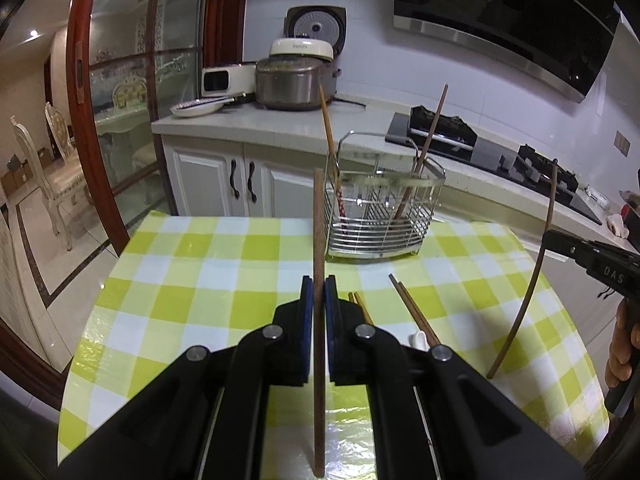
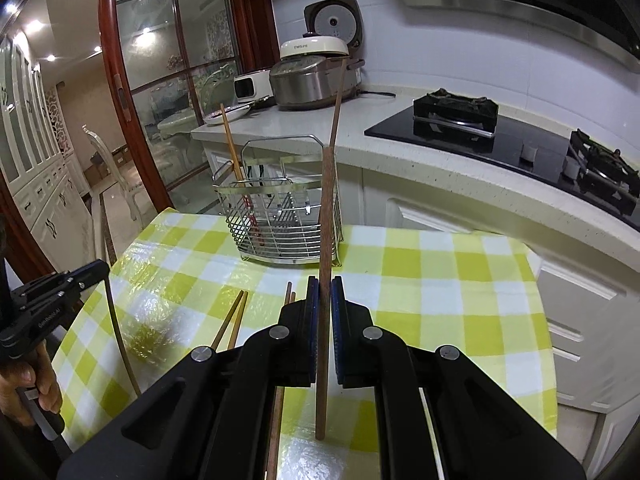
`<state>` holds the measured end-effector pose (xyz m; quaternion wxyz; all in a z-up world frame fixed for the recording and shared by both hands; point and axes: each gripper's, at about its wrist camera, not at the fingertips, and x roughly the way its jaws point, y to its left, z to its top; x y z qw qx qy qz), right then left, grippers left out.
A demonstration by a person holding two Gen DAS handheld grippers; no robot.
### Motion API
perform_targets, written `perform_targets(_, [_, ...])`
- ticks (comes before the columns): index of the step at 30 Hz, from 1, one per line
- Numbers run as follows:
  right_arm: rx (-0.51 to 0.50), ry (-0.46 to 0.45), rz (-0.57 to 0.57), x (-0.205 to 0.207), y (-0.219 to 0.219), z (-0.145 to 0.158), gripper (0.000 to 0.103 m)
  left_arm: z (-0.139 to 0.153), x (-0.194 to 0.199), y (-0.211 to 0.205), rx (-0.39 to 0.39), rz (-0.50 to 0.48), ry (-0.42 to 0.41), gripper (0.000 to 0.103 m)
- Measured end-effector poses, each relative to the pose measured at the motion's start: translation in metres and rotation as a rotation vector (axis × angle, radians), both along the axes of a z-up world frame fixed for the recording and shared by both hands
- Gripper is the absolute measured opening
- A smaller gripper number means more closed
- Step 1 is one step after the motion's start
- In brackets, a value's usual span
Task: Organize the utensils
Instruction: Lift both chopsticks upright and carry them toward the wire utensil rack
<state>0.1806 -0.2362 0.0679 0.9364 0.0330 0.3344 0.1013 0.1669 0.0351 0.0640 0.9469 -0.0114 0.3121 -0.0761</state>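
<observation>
My left gripper [image 1: 319,282] is shut on a dark brown chopstick [image 1: 318,220] that stands upright above the yellow-checked table [image 1: 192,280]. My right gripper [image 2: 325,282] is shut on a matching brown chopstick [image 2: 326,216], also upright. Each gripper shows in the other's view: the right gripper [image 1: 554,240] at the right edge, the left gripper [image 2: 96,270] at the left edge. The wire utensil basket [image 1: 372,236] [image 2: 280,240] stands at the table's far side with chopsticks [image 1: 328,128] [image 2: 230,144] leaning in it. Loose chopsticks [image 1: 416,314] [image 2: 232,320] lie on the cloth between the grippers.
Behind the table runs a white counter [image 1: 280,124] with a rice cooker [image 1: 302,46], a pot [image 1: 288,84] and a black gas stove [image 2: 456,108]. A glass door with a red frame [image 1: 80,100] stands to the left. A small white object [image 1: 420,338] lies beside the loose chopsticks.
</observation>
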Motion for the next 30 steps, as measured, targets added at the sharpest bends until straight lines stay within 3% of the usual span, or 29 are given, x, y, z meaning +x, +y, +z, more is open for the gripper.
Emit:
perform_targets(19, [-0.037, -0.043, -0.033, -0.003, -0.001, 0.02, 0.008, 0.041, -0.009, -0.007, 0.016, -0.005, -0.091, 0.006])
perform_targets(30, [-0.055, -0.093, -0.032, 0.02, 0.001, 0.063, 0.008, 0.07, 0.018, -0.021, 0.016, -0.047, -0.126, 0.006])
